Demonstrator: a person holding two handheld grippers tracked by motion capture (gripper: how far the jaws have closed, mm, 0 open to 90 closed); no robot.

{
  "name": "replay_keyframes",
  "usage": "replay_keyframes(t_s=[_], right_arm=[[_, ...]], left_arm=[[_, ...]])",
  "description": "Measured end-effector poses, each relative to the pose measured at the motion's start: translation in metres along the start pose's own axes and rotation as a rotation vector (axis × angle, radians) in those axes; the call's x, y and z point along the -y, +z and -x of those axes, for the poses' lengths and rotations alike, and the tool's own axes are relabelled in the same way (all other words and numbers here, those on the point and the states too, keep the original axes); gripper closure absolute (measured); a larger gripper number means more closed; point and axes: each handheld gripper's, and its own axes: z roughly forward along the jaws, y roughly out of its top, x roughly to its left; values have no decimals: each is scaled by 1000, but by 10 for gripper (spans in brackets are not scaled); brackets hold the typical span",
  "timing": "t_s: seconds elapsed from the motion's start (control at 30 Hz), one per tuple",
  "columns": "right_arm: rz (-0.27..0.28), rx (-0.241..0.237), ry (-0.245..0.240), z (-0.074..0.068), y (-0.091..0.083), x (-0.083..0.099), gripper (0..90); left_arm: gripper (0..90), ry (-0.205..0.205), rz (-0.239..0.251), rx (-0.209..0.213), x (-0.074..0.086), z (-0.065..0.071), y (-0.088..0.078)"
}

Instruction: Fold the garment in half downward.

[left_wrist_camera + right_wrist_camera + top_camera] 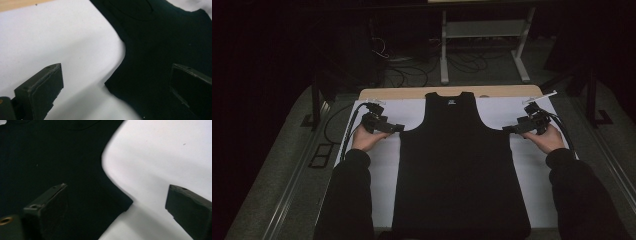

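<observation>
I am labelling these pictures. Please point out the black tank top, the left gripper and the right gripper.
black tank top [459,165]: high view, chest.
left gripper [398,128]: high view, between its fingertips.
right gripper [507,129]: high view, between its fingertips.

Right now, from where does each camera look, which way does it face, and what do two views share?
High view: above the person's side, facing forward and down on the table; forearms, left gripper and right gripper show.
Left gripper view: along its open jaws toward the black tank top.
Right gripper view: along its open jaws.
Shared: each gripper view sees one underarm corner of the top.
</observation>
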Motion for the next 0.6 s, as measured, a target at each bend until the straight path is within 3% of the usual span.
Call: replay_keyframes(t_s=[0.07, 0.27, 0.4, 0.6], right_arm=[[1, -17, -1, -1, 2, 1, 130], [-32, -21, 2, 0, 9, 4, 182], [-41, -3, 11, 0, 12, 6, 280], [-51, 15, 17, 2, 14, 8, 352]], left_arm=[[0, -2, -7, 7, 1, -1, 2], [0, 11, -34, 18, 3, 0, 7], [31, 12, -43, 23, 7, 0, 10], [61, 5, -46, 32, 10, 2, 17]])
